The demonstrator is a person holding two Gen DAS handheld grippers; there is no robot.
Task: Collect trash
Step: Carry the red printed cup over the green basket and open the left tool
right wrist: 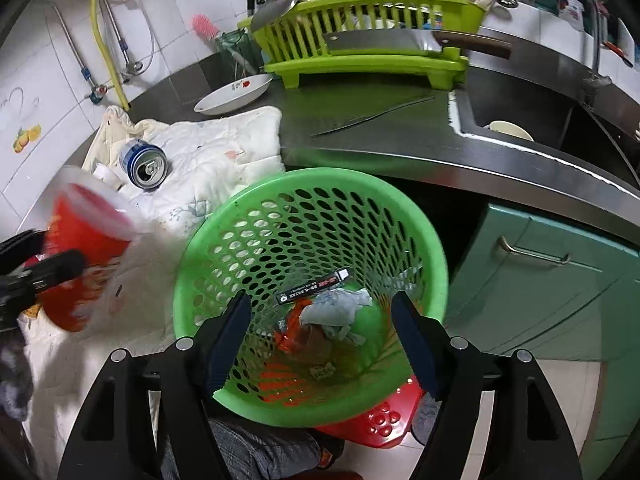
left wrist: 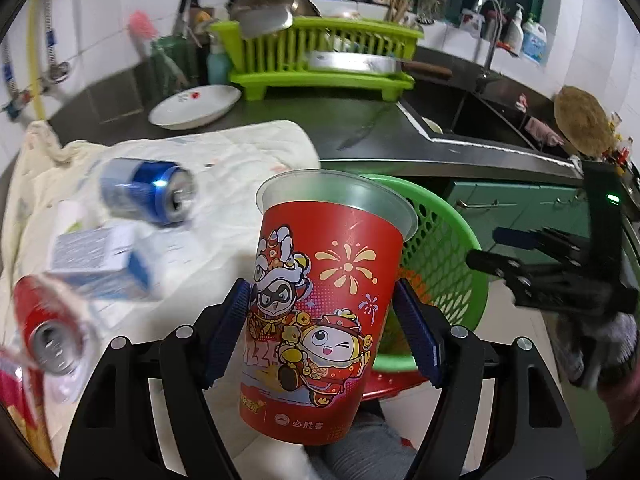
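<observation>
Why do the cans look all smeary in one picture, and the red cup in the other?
Left wrist view: the red cup, gripped by the left gripper, is sharp, while the blue can and red can smear, which looks like motion blur. Right wrist view: the cup smears, the green basket stays fairly crisp. Both fisheye views bend the counter edge.

The left wrist view looks along its jaws, close on a red cup (left wrist: 320,304), toward the table (left wrist: 360,124) and dish rack (left wrist: 320,56). The right wrist view looks steeply down into the green basket (right wrist: 432,240). Both share cup (right wrist: 86,248), blue can (left wrist: 148,190) (right wrist: 143,165), rack (right wrist: 360,40), and basket (left wrist: 448,264).
</observation>
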